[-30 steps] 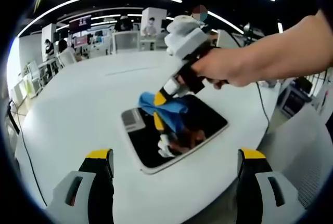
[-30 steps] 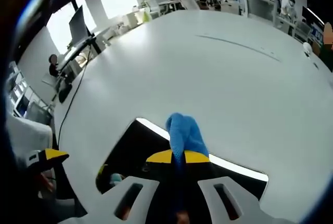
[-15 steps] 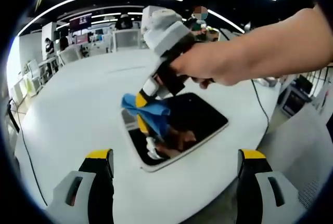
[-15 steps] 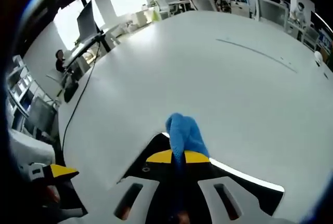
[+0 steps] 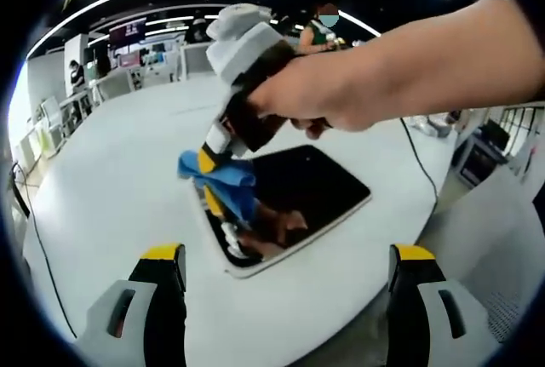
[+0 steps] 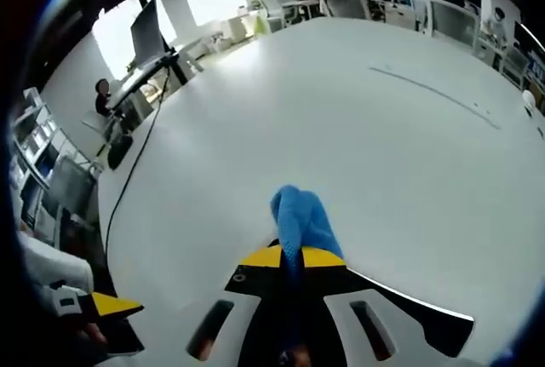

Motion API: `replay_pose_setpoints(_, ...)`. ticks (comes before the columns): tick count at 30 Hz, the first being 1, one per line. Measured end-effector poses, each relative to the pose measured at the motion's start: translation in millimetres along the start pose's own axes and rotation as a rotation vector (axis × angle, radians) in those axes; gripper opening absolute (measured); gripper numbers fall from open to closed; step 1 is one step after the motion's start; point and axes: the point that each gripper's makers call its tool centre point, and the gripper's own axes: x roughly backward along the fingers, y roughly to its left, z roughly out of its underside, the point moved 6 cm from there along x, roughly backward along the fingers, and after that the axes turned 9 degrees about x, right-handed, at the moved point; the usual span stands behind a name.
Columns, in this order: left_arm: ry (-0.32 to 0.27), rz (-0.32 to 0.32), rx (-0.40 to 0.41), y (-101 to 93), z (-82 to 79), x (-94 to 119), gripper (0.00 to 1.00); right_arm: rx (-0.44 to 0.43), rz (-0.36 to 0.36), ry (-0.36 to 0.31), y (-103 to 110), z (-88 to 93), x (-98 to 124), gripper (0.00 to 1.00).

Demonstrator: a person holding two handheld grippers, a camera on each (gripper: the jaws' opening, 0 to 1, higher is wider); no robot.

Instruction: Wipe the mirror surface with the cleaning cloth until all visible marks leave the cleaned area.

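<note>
My right tool (image 5: 207, 161) is clamped on the blue cleaning cloth (image 5: 223, 181) and presses it at the mirror's (image 5: 315, 181) left edge on the white bench (image 5: 102, 188). My left tool (image 5: 281, 269) hangs back, jaws apart, holding nothing. I judge the wipe underway: the dark glass looks clean where visible, though marks are too small to tell.
</note>
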Motion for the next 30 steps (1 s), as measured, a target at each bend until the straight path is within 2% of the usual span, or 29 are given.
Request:
replay_pose_setpoints(10, 0.001, -0.009, 0.007, 0.2, 0.0, 2, 1.00, 0.009, -0.013, -0.004, -2, -5.8, -9, 0.01)
replay_pose_setpoints(16, 0.003, -0.011, 0.004, 0.8, 0.2, 2, 1.00, 0.008, -0.015, -0.003, 3, -2.2, 1, 0.01)
replay_pose_setpoints(26, -0.004, -0.012, 0.009, 0.3, -1.1, 2, 1.00, 0.020, -0.015, -0.008, 6, 1.6, 0, 0.01)
replay_pose_setpoints(30, -0.002, -0.012, 0.004, 0.3, -0.8, 2, 1.00, 0.025, -0.015, -0.011, 12, 6.0, 8, 0.01)
